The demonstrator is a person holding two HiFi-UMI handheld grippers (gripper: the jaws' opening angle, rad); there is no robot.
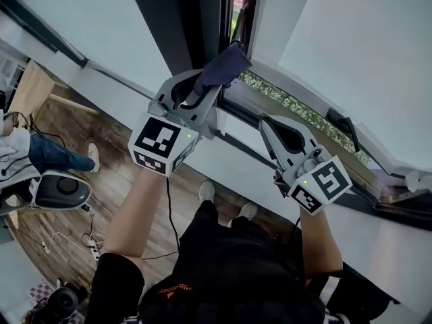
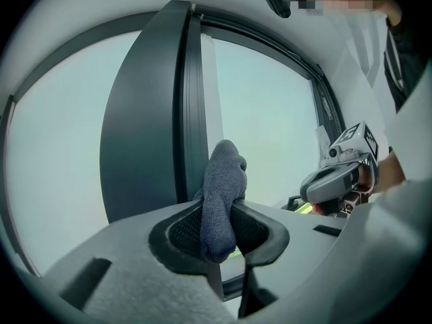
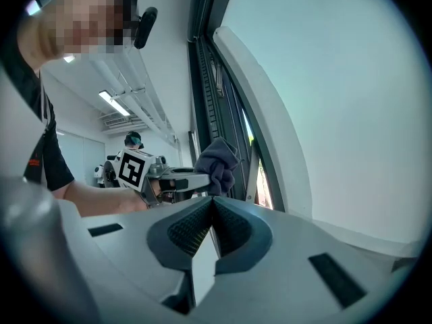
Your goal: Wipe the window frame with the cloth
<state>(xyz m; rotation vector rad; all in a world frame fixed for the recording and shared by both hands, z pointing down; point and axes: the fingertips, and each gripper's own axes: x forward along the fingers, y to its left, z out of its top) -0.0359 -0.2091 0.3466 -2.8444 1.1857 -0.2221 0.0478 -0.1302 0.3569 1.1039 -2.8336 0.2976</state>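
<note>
My left gripper [image 1: 214, 94] is shut on a dark blue-grey cloth [image 1: 225, 66], which sticks out past the jaws and rests against the dark window frame [image 1: 202, 19]. In the left gripper view the cloth [image 2: 221, 194] stands bunched between the pads in front of the frame's upright post [image 2: 185, 113]. My right gripper [image 1: 264, 121] hangs to the right, below the sill, its jaws closed together with nothing between them. The right gripper view shows the left gripper [image 3: 196, 179] and the cloth [image 3: 217, 162] beside the frame [image 3: 209, 79].
The window stands slightly ajar, greenery showing through the gap [image 1: 283, 100]. A black window handle [image 1: 343, 123] sits on the frame at the right. Wooden floor [image 1: 61, 181] with cables and a seated person [image 1: 40, 154] lies at the lower left.
</note>
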